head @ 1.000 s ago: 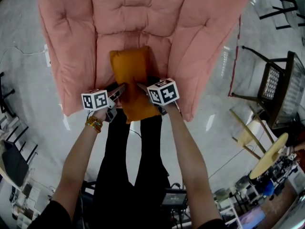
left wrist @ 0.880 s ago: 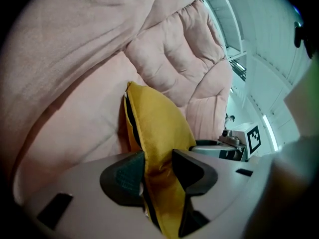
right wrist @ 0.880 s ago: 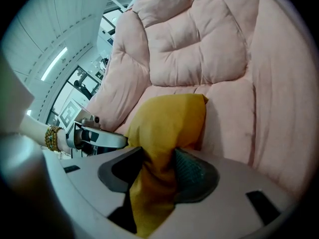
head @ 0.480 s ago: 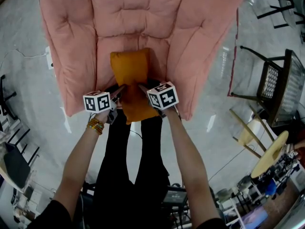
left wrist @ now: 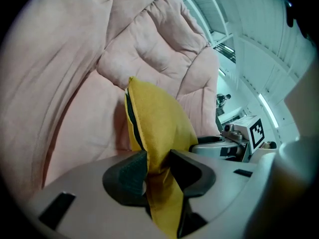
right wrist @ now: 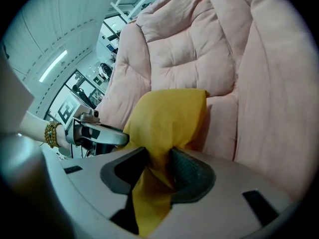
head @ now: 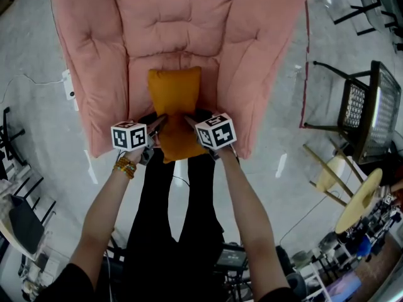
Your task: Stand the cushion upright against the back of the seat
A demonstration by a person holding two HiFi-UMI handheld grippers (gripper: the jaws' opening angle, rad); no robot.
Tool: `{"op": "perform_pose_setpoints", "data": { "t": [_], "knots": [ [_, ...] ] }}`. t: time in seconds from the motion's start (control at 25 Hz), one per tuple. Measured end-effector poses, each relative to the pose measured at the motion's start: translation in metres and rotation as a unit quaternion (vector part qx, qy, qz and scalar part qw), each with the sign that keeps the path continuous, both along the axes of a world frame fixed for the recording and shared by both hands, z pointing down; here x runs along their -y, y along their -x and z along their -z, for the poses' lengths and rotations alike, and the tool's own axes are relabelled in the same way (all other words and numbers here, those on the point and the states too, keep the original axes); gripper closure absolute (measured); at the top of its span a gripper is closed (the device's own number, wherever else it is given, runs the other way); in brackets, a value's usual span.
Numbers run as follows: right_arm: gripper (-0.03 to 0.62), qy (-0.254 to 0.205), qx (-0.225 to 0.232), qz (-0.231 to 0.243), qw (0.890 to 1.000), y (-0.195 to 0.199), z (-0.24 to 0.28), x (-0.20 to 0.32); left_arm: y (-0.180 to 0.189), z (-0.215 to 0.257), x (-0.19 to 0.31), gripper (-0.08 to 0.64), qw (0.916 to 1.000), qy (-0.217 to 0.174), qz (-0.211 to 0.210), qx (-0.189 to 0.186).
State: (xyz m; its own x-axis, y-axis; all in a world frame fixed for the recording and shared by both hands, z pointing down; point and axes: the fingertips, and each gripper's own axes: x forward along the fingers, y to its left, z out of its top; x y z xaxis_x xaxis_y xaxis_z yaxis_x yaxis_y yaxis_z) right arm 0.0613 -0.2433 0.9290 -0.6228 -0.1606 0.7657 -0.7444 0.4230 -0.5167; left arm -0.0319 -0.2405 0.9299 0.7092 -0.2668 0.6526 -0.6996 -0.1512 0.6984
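Half remains, I judge: the back of the pink seat (head: 170, 17) is bare, the orange cushion (head: 174, 96) lies on the seat's base, short of that back, and my left gripper (head: 158, 124) and right gripper (head: 189, 119), jaws just tightened, pinch its near edge

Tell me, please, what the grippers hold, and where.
The orange cushion, near end: left gripper on its left edge, right gripper on its right, jaws just closed further.

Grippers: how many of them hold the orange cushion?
2. The left gripper pinches the cushion's left side, the right gripper its right side; both sets of fingers have just been closing on it. None hidden.
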Motion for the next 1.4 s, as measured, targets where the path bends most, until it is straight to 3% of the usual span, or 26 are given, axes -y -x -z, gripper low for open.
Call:
{"op": "perform_pose_setpoints", "data": {
  "t": [0.32, 0.72, 1.12, 1.24, 1.4],
  "knots": [
    [0.43, -0.031, 0.002, -0.013, 0.999, 0.002, 0.02, 0.021, 0.002, 0.021, 0.024, 0.413, 0.9992, -0.035, -0.015, 0.013],
    [0.433, -0.129, -0.014, -0.02, 0.991, 0.015, 0.059, 0.081, 0.015, 0.057, 0.084, 0.414, 0.9935, -0.111, -0.009, 0.025],
    [0.436, -0.223, -0.052, -0.034, 0.973, 0.024, 0.102, 0.148, 0.021, 0.093, 0.154, 0.417, 0.9758, -0.212, -0.019, 0.05],
    [0.436, -0.264, -0.069, -0.051, 0.961, 0.026, 0.116, 0.171, 0.023, 0.103, 0.179, 0.426, 0.9693, -0.239, -0.017, 0.054],
    [0.436, -0.304, -0.091, -0.073, 0.945, 0.025, 0.127, 0.194, 0.02, 0.116, 0.207, 0.433, 0.9543, -0.287, -0.028, 0.077]
  ]
}}
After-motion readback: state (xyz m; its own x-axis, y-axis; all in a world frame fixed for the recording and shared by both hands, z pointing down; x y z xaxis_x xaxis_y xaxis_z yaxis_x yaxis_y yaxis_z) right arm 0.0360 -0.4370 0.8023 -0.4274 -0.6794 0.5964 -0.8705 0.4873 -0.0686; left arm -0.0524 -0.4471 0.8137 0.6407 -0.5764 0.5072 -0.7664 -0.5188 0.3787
